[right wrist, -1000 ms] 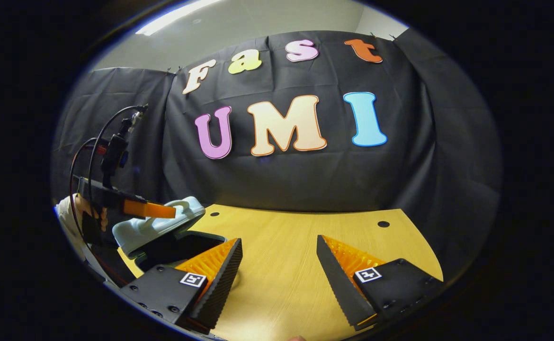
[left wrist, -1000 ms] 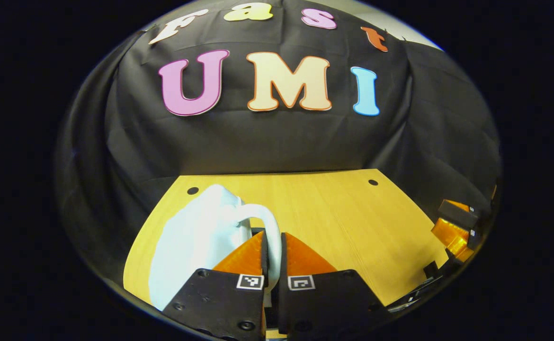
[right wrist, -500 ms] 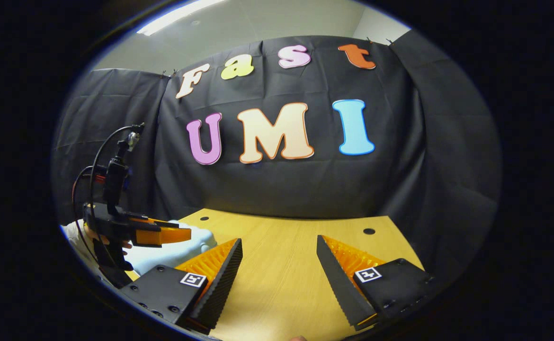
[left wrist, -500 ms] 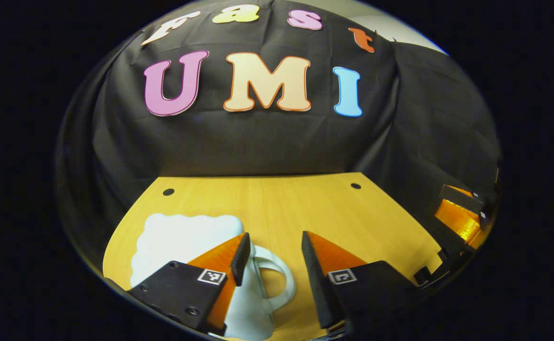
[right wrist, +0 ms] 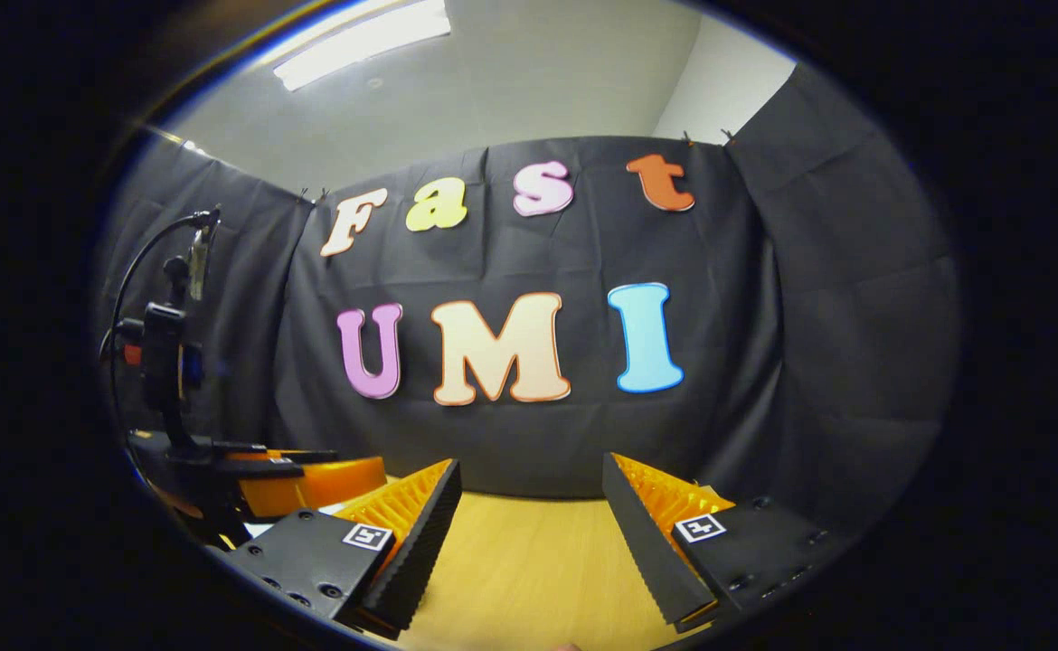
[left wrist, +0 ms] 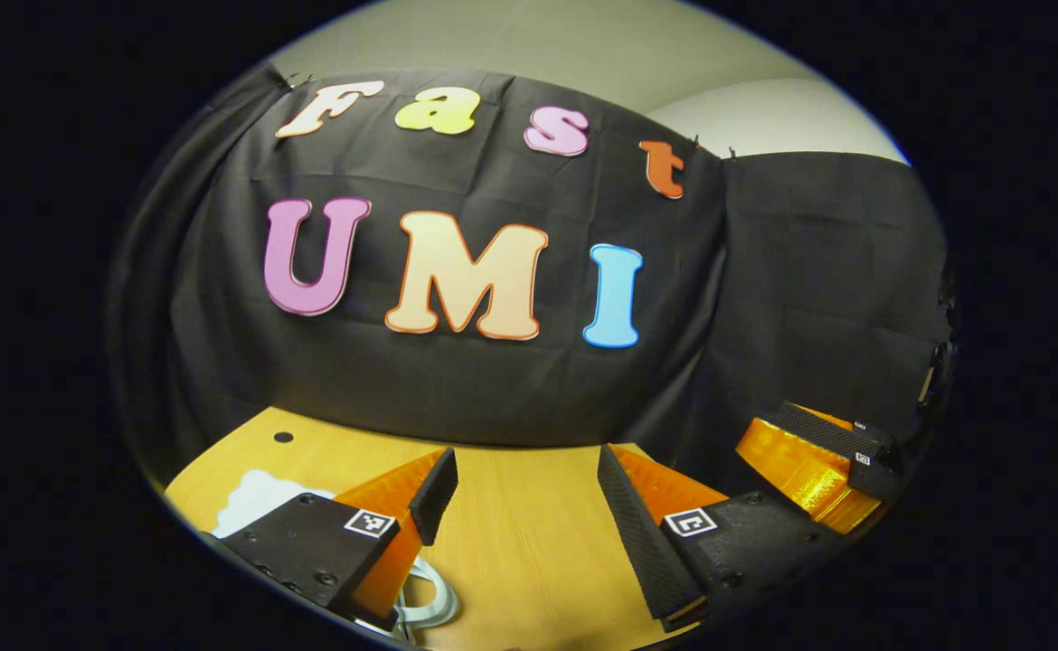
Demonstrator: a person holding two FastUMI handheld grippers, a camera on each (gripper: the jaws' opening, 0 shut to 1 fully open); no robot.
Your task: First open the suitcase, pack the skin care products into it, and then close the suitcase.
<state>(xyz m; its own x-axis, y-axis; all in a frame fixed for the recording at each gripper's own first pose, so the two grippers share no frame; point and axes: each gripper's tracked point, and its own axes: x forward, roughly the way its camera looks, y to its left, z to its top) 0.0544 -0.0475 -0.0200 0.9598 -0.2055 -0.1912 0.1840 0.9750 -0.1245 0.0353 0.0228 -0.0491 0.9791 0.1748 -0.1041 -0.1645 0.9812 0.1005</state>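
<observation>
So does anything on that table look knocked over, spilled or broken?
Nothing stands out. The white suitcase lies flat on the wooden table, its handle by the open left gripper. The right gripper is open too.

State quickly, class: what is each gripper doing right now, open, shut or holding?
Left gripper: open, holding nothing; the white suitcase lies below its left finger.
Right gripper: open, holding nothing, above the table.

black mounts [left wrist: 312, 556], square markers [left wrist: 690, 522], screws
</observation>
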